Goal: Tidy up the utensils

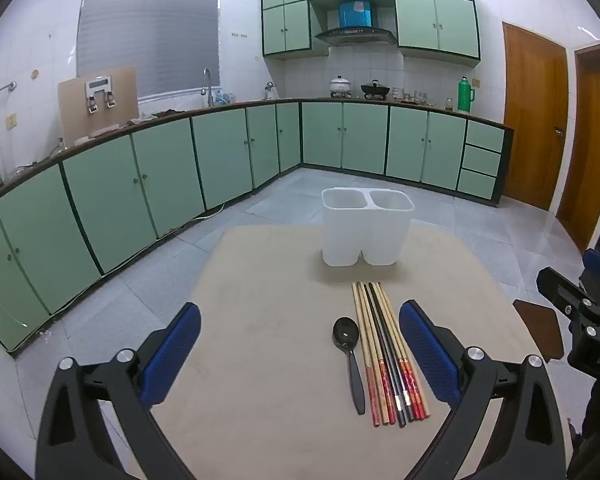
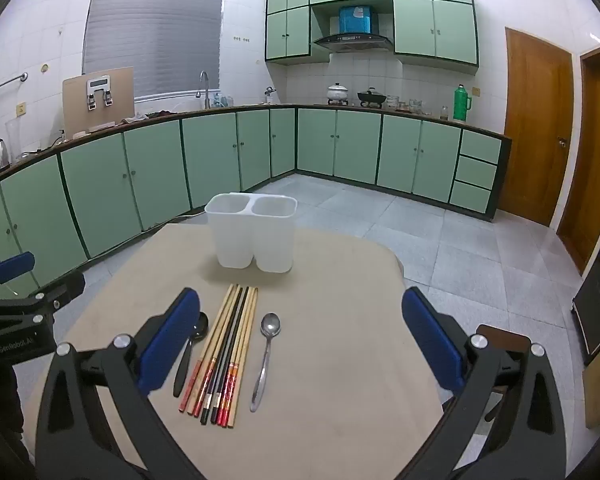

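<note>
On table (image 2: 340,360), both grippers (left (image 1: 300,356), right (image 2: 300,344)) hovering wide open, empty; packed chopsticks (image 2: 224,352) risking scatter if one is pinched.

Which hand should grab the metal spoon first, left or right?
Right. The metal spoon lies between the open right gripper's fingers in its own view, just right of the chopsticks. The left view shows only the black spoon and chopsticks; the metal spoon is not visible there.

The desk (image 2: 340,360) lies bare right of the metal spoon (image 2: 265,356) and left of the black spoon (image 1: 350,360). Chopsticks (image 2: 224,356) crowd between them; beyond, the two-compartment holder (image 2: 254,236) stands open-topped.
</note>
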